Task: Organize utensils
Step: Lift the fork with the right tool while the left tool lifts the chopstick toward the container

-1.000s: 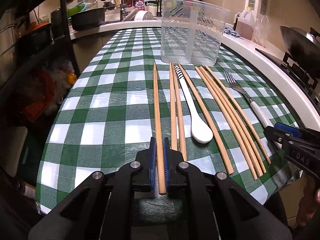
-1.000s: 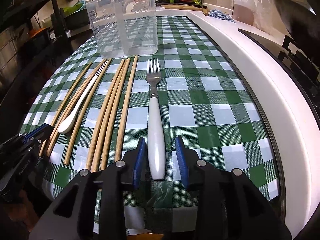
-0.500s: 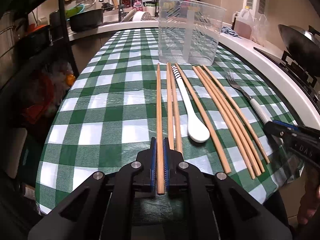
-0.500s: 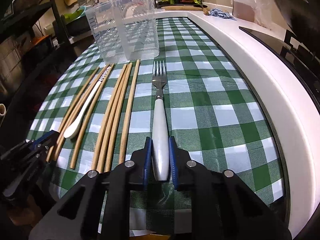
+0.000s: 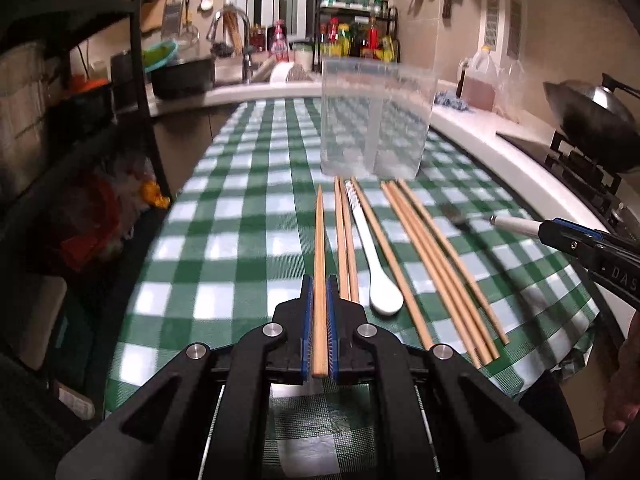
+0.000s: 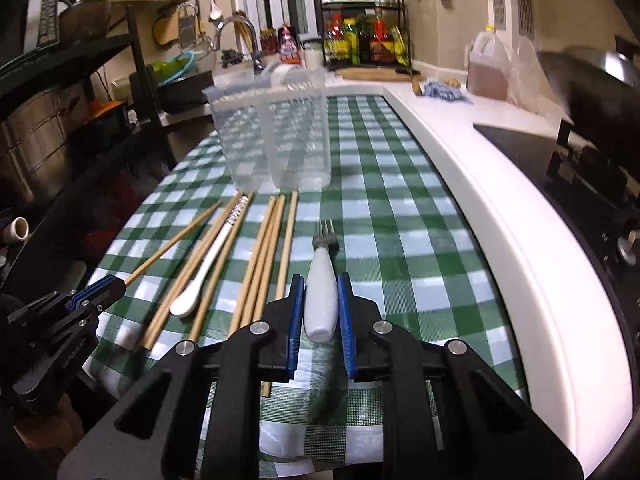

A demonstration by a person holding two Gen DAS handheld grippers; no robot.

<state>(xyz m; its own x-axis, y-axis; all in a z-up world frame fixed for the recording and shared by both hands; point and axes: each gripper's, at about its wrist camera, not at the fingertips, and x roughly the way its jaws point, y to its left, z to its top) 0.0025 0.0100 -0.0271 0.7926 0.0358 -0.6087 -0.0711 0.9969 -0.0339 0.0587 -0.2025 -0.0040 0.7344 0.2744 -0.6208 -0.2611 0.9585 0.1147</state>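
My left gripper [image 5: 319, 284] is shut on one wooden chopstick [image 5: 319, 264], which hangs tilted above the checked cloth. My right gripper [image 6: 319, 292] is shut on the white handle of a fork [image 6: 321, 280], lifted off the table with its tines pointing away. Several more chopsticks [image 5: 436, 264] and a white spoon [image 5: 374, 256] lie in a row on the cloth. A clear plastic container [image 5: 376, 120] with two compartments stands just beyond their far ends. The left gripper [image 6: 102, 288] with its chopstick [image 6: 172, 240] also shows in the right wrist view.
The green and white checked tablecloth [image 5: 248, 216] covers a long table. A white counter edge [image 6: 520, 240] runs along the right, with a stove and a wok [image 5: 592, 120] behind it. A dark shelf rack [image 5: 120, 80] stands at the left, a sink and bottles at the far end.
The right gripper closed on the fork's handle. Both grippers then rose, lifting the chopstick and the fork off the cloth.
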